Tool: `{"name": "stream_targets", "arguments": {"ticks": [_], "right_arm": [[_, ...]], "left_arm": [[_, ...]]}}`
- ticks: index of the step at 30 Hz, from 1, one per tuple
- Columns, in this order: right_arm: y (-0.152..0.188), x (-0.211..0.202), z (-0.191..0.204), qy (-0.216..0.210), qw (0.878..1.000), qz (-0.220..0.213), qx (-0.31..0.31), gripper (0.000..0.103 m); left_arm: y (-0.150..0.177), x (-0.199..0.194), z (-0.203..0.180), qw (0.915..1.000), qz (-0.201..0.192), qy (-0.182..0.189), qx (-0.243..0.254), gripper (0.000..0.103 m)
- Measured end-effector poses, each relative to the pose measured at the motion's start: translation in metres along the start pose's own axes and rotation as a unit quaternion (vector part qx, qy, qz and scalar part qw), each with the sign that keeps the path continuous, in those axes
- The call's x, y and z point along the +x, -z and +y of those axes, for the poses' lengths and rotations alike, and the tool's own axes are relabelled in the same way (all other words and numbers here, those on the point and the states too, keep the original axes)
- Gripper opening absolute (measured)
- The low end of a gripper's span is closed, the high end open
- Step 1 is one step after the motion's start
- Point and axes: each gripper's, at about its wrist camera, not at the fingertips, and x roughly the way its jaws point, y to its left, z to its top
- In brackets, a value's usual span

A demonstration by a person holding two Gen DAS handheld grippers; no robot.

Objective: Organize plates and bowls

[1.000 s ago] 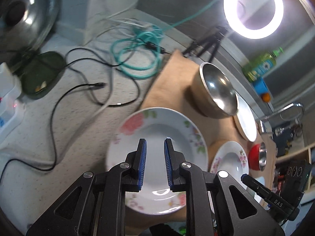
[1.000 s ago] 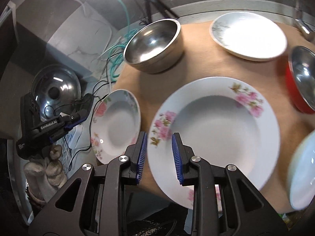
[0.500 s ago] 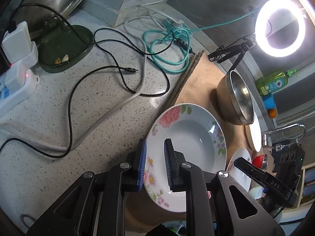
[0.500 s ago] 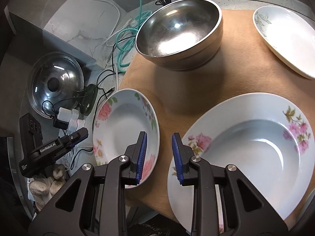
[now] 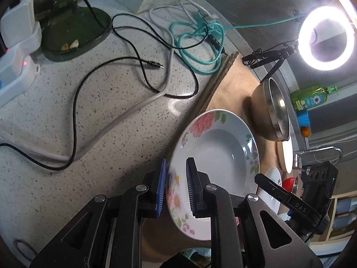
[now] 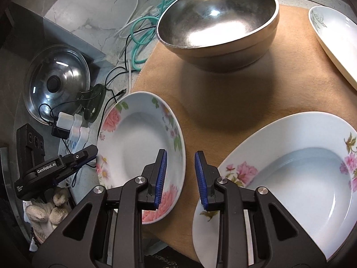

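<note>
Steel catches the lamp light on the big bowl [image 6: 217, 25], which sits upright toward the far edge of the tan mat [image 6: 223, 102] on the speckled counter [image 5: 67, 120]. At the mat's left edge lies a small flowered plate [image 6: 138, 147], partly overhanging onto the counter. The left gripper [image 5: 175, 188] straddles that plate's near rim, one blue pad outside it and one over the well; the jaws stand slightly apart, and whether the pads press the rim cannot be told. The right gripper [image 6: 180, 178] hangs over bare mat between the small plate and a larger flowered plate [image 6: 290, 178] at the near right, its jaws a little spread with nothing between them. A white plate [image 6: 334, 42] lies at the far right. Cables [image 5: 196, 42] trail across the counter beyond the mat.
</note>
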Motion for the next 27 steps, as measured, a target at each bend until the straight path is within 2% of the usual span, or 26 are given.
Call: {"name": "stream_targets", "arguments": {"ticks": [5,7,9,13,27], "right_arm": [[-0.001,0.006,0.0,0.0,1.0,0.007,-0.002,0.025],[-0.001,0.009,0.0,-0.002,1.0,0.011,-0.001,0.02],[-0.002,0.012,0.001,-0.003,1.0,0.013,0.001,0.016],[-0.001,0.015,-0.001,-0.008,1.0,0.018,0.006,0.011],[0.002,0.007,0.002,-0.002,1.0,0.008,0.006,0.011]], "left_arm": [[0.002,0.004,0.001,1.0,0.004,0.0,0.003,0.016],[0.002,0.004,0.001,1.0,0.002,-0.001,0.006,0.016],[0.002,0.005,0.001,1.0,0.001,0.0,0.008,0.01],[0.001,0.005,-0.001,0.9999,0.0,-0.003,0.013,0.01],[0.001,0.001,-0.005,0.9998,-0.007,-0.005,0.015,0.01]]}}
